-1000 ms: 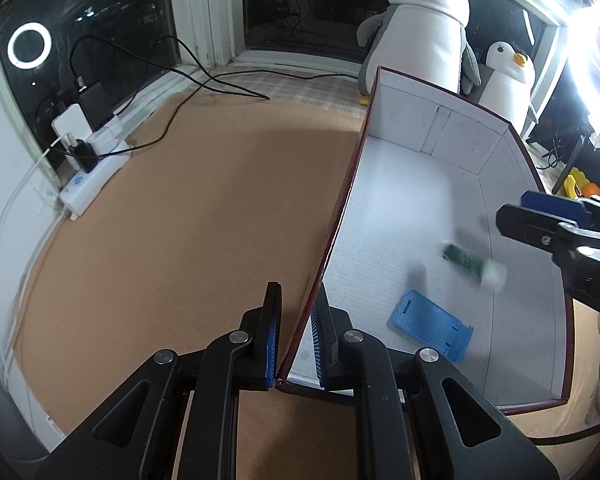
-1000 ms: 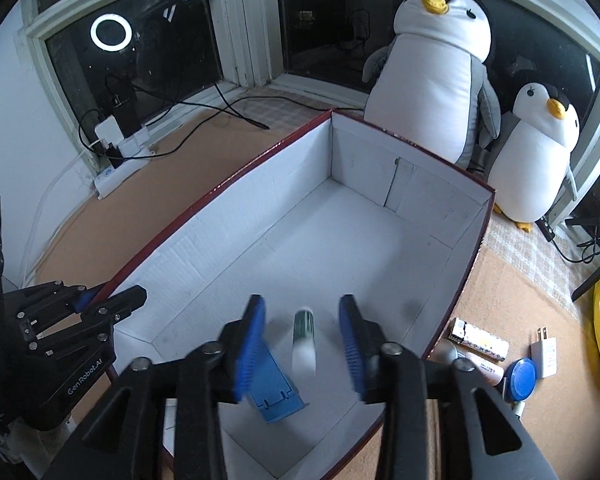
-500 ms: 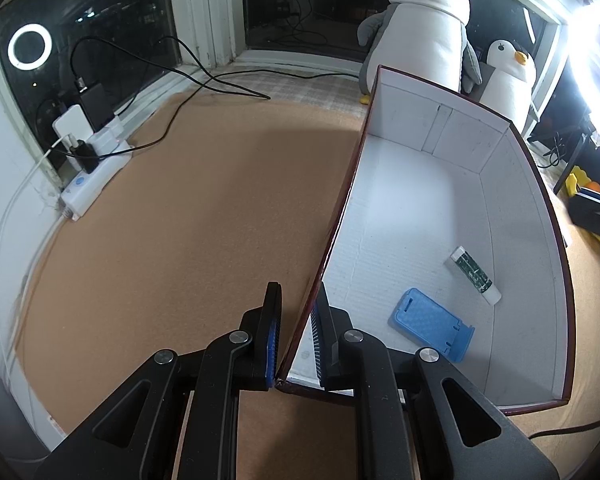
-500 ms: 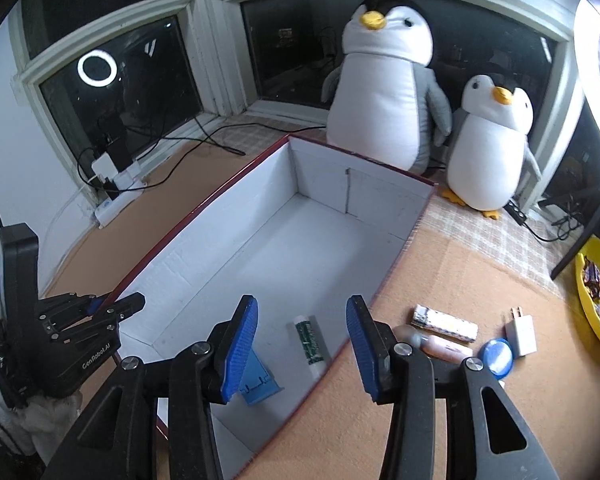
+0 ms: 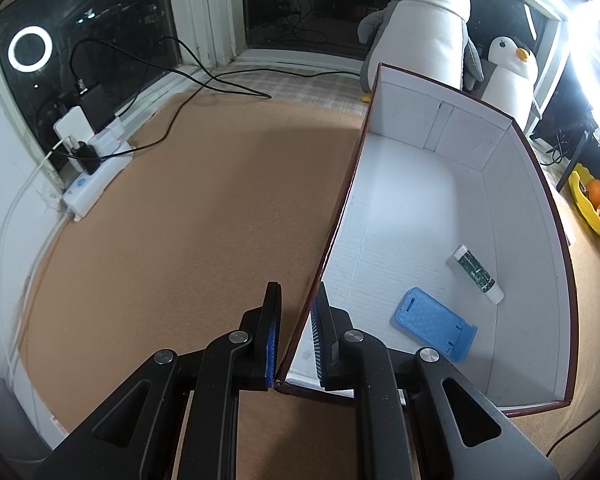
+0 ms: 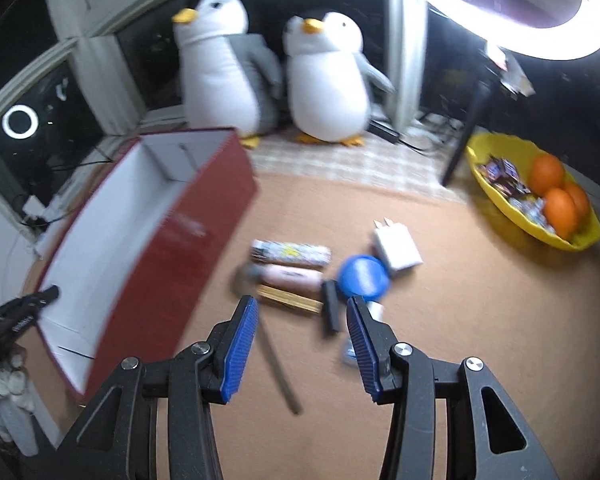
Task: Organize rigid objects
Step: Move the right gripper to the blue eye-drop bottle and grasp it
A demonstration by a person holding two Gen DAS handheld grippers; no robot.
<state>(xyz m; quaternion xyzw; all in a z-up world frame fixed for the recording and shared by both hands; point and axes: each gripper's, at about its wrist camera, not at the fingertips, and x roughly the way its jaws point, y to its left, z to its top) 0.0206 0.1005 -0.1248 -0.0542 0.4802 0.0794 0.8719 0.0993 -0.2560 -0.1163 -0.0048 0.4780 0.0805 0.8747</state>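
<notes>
Left jaws: the left gripper is pinching the near corner of the box, its blue pads sitting either side of the dark red wall, one outside and one inside.
Right jaws: the right gripper is hanging with its pads well apart and nothing between them, over the cork mat.
Below the right jaws: a thin grey stick is lying at 6 o'clock of the pile; a black bar and a gold strip are lying just beyond the fingertips.
Pile at 12 o'clock of the right jaws: a pink tube is lying beside a patterned tube; a blue round lid is sitting at their 3 o'clock, touching a white charger.
Inside the box: a blue phone stand is lying near the front wall, and a green and white tube is lying at its 1 o'clock, close to the right wall.
Box seen from the right wrist: it is standing at 10 o'clock of the pile, open side up.
Further out: two plush penguins are standing by the window at 12 o'clock; a yellow bowl holding oranges is sitting at 2 o'clock.
Far left: a power strip with cables is lying at 10 o'clock of the left jaws.
</notes>
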